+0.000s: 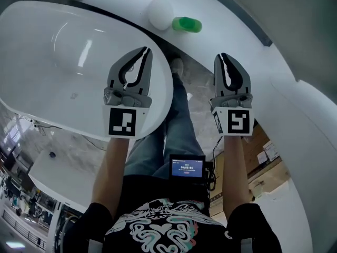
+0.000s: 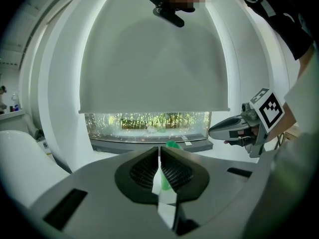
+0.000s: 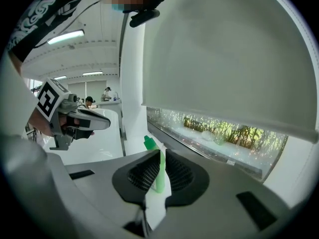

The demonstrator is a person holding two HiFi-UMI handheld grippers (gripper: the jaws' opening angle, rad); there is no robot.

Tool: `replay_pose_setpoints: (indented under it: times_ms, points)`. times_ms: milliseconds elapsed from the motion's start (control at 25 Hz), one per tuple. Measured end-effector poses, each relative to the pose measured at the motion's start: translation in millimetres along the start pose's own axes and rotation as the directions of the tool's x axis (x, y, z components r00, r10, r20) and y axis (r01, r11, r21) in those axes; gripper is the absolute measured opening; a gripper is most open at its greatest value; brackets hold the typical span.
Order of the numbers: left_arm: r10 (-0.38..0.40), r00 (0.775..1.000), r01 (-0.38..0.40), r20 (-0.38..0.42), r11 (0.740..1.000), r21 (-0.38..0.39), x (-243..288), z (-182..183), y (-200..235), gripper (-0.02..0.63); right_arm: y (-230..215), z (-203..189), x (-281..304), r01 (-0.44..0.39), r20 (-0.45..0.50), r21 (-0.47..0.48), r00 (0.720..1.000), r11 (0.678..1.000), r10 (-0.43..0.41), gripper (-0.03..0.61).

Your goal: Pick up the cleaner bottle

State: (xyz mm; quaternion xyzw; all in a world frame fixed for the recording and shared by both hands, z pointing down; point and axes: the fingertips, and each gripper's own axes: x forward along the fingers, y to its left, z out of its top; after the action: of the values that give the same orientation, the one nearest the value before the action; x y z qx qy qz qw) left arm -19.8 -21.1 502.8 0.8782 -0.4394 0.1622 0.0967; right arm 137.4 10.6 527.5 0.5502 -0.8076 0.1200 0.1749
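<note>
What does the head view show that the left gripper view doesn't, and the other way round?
Only the head view shows the person's jeans and the small lit screen at the waist. Only the left gripper view shows the big window blind and the green plants behind the glass below it. Both show the green cleaner bottle and the right gripper, its jaws together.
</note>
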Motion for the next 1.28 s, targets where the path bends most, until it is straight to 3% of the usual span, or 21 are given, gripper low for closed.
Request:
replay_pose_setpoints:
  times_ms: [360, 600, 840, 1040, 1160, 1280]
  points:
    - [-0.03, 0.999, 0.031, -0.024, 0.999, 0.035, 29.8, -21.5, 3.3, 0.028, 1.5, -20.4, 27.6, -0.061, -0.008, -0.019, 0.998, 0.998, 0.061, 0.032]
    - [-0.013, 0.999, 0.013, -0.033, 1.0, 0.003, 40.8, -37.1, 4.4, 0.028, 2.8, -51.8, 44.9, -0.104, -0.075, -0.034, 0.992, 0.994, 0.101, 0.132]
    - [-0.058, 0.993, 0.07, -0.107, 0.99, 0.12, 58.1, -54.5, 8.8, 0.028, -1.6, -67.3, 72.8, -0.134, -0.108, -0.039, 0.986, 0.99, 0.13, 0.147]
    - [-0.047, 0.993, 0.055, -0.105, 0.996, 0.074, 71.0, -62.9, 15.2, 0.028, -0.4, -77.8, 88.8, -0.165, -0.134, -0.039, 0.978, 0.986, 0.158, 0.15]
    - [-0.058, 0.992, 0.069, -0.114, 0.993, 0.097, 78.5, -64.7, 17.1, 0.028, 3.7, -79.7, 100.9, -0.194, -0.119, -0.044, 0.975, 0.98, 0.187, 0.158]
    - [-0.052, 0.991, 0.064, -0.119, 0.993, 0.097, 84.5, -66.4, 20.0, 0.028, 1.6, -95.4, 106.3, -0.218, -0.182, -0.061, 0.962, 0.974, 0.204, 0.17]
